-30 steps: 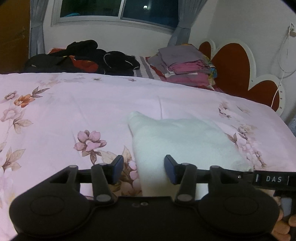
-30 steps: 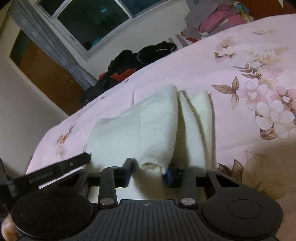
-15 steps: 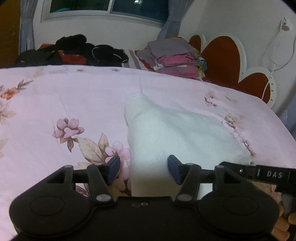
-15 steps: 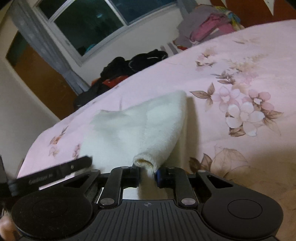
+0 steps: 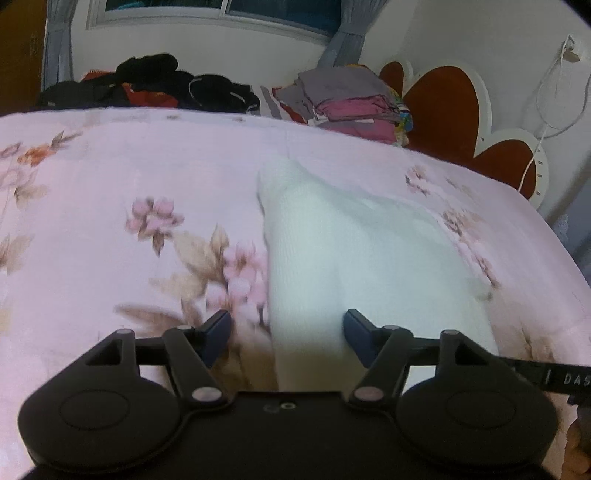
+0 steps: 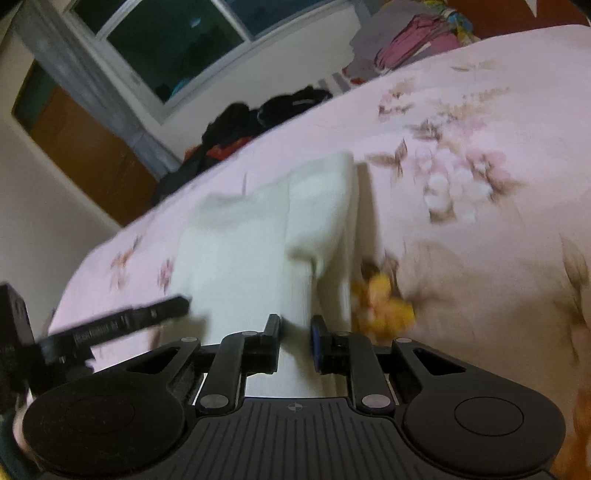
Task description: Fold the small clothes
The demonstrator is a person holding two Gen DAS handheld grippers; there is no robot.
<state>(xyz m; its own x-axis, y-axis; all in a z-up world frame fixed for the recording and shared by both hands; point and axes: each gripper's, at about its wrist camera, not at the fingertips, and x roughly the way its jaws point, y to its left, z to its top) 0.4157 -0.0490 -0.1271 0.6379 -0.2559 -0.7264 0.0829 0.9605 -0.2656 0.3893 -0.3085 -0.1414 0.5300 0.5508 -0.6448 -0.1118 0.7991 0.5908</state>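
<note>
**One corner pinched, the other let go**

In the right wrist view our right gripper (image 6: 295,338) has its fingers (image 6: 272,332) drawn close together, pinching a strip of the white garment (image 6: 240,251) low in the centre of the frame. From there the cloth rises up and to the left, folded over itself, onto the pink floral bedspread (image 6: 480,110).

In the left wrist view our left gripper (image 5: 286,334) has its fingers (image 5: 218,328) spread and still opening. The near edge of the white garment (image 5: 351,251) lies between them, but neither blue pad presses on it. The garment spreads from the bottom centre toward the middle of the frame, flat on the bedspread (image 5: 110,166).

Farther out, in the upper part of that view, we see a heap of dark clothes (image 5: 155,85) at the upper left, a stack of folded clothes (image 5: 351,99) right of centre, and a red and white headboard (image 5: 461,110) at the upper right. A window (image 5: 221,11) runs along the top edge.
</note>
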